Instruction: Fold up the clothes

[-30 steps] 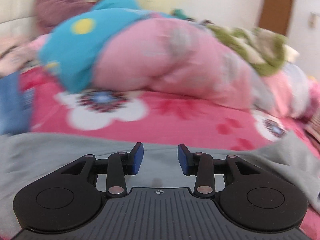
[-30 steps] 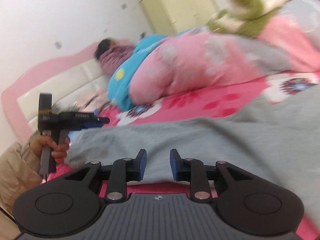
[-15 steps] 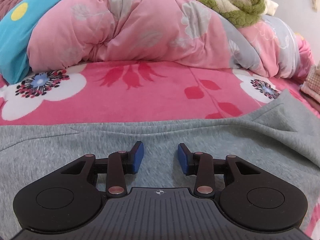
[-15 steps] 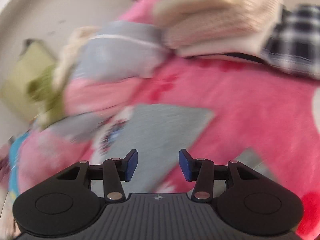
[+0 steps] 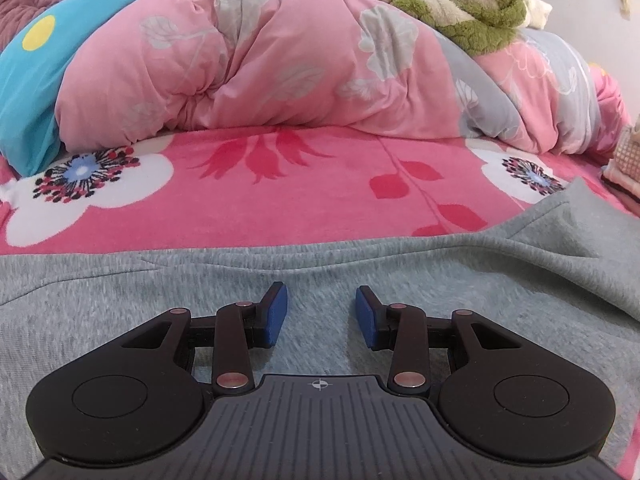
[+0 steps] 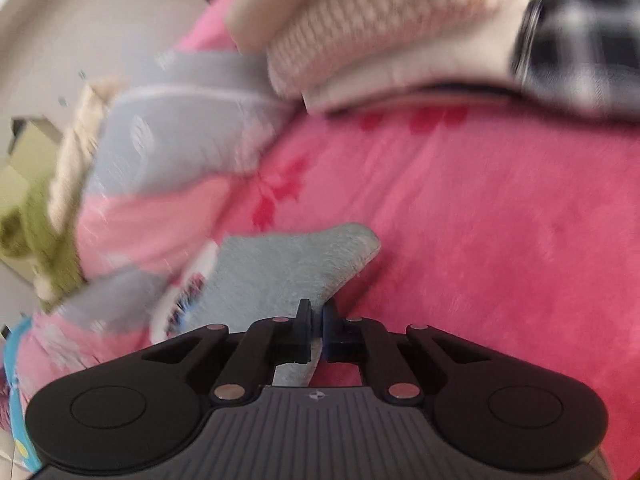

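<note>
At the far left a blue cover (image 5: 28,92) edges a heaped pink duvet (image 5: 248,68), which runs along the far side of the bed (image 5: 280,208). Near of it the grey garment (image 5: 160,304) lies spread across the pink flowered bedding, filling the near part of the left view, with shallow wrinkles and a raised fold toward the right.

The left gripper (image 5: 321,312) hovers low over the cloth's middle, its blue pads wide apart and holding nothing.

Further right, in the blurred right view, the right gripper (image 6: 316,320) is pinched down on a corner of the garment (image 6: 288,264); the flap stands up off the bed past the pads. Beyond it, far right, sits a stack of clothes (image 6: 392,32), cream knit beside dark plaid.

The garment looks like soft, thick fleece: light, limp and likely to sag and drag on the plush bedding instead of sliding. It should not slip from rubber pads, but one pinched corner will let the rest droop. Edges and corners seem the best holds, such as the hem line at its far edge; the flat middle below the left gripper offers little to pinch.
</note>
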### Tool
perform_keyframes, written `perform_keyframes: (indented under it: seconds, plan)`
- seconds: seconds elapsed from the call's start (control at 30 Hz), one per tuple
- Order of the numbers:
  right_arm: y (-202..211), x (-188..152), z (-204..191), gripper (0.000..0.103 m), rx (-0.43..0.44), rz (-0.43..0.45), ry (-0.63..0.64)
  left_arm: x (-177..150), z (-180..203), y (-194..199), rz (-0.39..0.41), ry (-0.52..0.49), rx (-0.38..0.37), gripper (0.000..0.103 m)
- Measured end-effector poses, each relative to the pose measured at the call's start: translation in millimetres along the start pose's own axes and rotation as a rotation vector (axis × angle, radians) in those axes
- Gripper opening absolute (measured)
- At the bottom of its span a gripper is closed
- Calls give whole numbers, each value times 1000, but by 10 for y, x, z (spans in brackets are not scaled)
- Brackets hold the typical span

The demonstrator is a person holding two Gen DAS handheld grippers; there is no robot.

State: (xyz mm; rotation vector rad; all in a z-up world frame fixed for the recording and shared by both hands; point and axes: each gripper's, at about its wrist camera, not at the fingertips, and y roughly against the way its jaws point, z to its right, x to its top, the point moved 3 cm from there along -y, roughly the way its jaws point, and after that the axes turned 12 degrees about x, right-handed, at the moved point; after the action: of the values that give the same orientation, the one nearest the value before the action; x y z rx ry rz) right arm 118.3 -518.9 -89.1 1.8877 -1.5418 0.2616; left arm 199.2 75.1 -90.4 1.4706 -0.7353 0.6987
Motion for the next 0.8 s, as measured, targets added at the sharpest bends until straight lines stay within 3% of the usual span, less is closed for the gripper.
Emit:
perform_keyframes:
  seconds: [0.2, 0.37, 0.43, 0.47, 0.5, 0.6, 0.7, 0.8]
  plan:
    - [301, 11, 157, 3, -27, 65, -26, -9, -18, -7, 0, 10, -8, 38]
    - [239, -59, 428, 6, -59, 8, -103, -9, -35, -16, -3, 17, -15, 38]
    - [311, -51, 429, 14, -54, -1, -134, -9, -40, -17, -3, 20, -17, 38]
    - [377, -43, 384, 27, -58, 2, -127, -10, -42, -17, -3, 21, -18, 38]
    - [454, -46, 293, 41, -54, 6, -89, -12, -43, -17, -3, 22, -19, 38]
    - [653, -157, -152, 52, 3, -28, 123, -14, -49, -20, -2, 27, -23, 38]
    - [708, -508, -677, 77, 116, -165, 394, -14, -54, -23, -2, 32, -27, 38]
    - [587, -840, -938, 79, 146, -290, 620, -17, -62, -24, -3, 39, -33, 38]
